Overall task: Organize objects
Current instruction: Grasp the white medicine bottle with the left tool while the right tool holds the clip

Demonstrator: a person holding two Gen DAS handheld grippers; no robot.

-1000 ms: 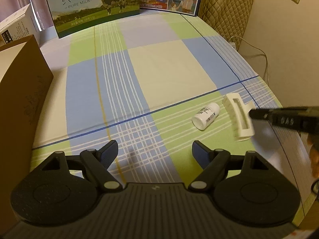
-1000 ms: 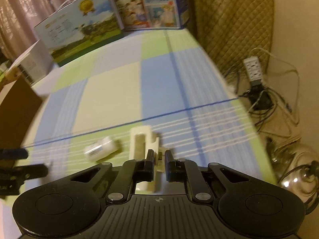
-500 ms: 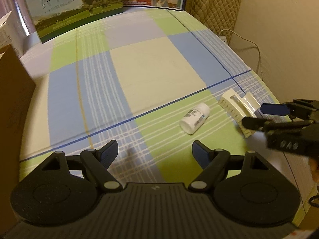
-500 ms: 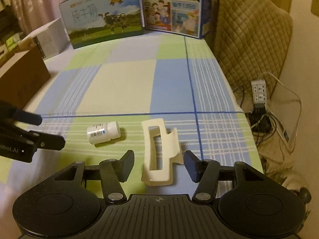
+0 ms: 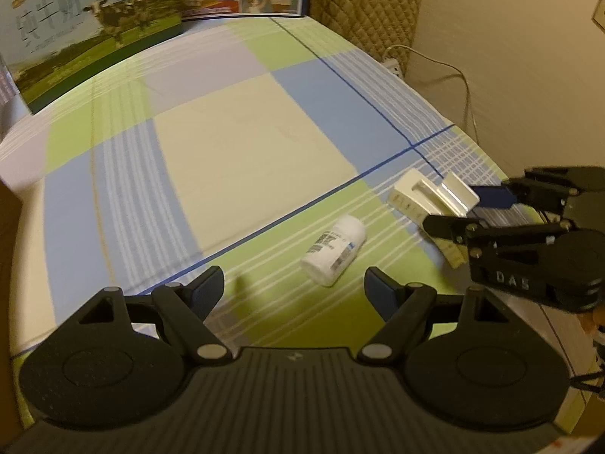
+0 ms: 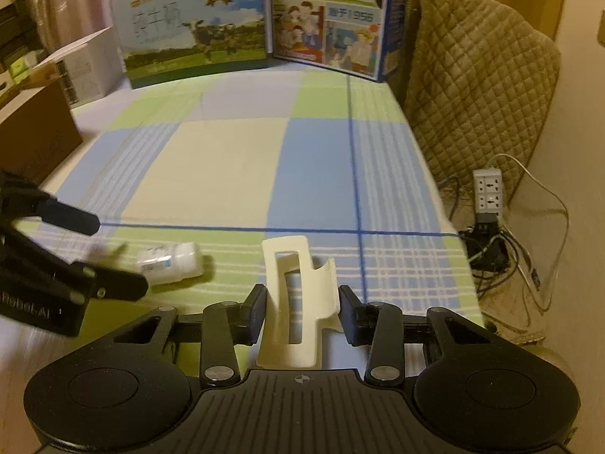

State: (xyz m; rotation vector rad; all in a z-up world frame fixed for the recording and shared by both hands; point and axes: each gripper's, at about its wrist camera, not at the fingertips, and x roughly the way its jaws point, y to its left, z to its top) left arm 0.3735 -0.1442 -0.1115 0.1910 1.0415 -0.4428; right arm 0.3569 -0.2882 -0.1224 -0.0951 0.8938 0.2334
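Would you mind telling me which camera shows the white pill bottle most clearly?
The left wrist view: the pill bottle lies sharp and unobstructed, its label visible. In the right wrist view the bottle is blurred and partly hidden behind the left gripper.

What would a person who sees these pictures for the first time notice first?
Probably the cream hair clip lying on the checked cloth, between the fingers of the right gripper, which stand close at its sides. Next, the small white bottle lying on its side just left of the clip, ahead of the open left gripper. At the far edge stand two colourful milk boxes.
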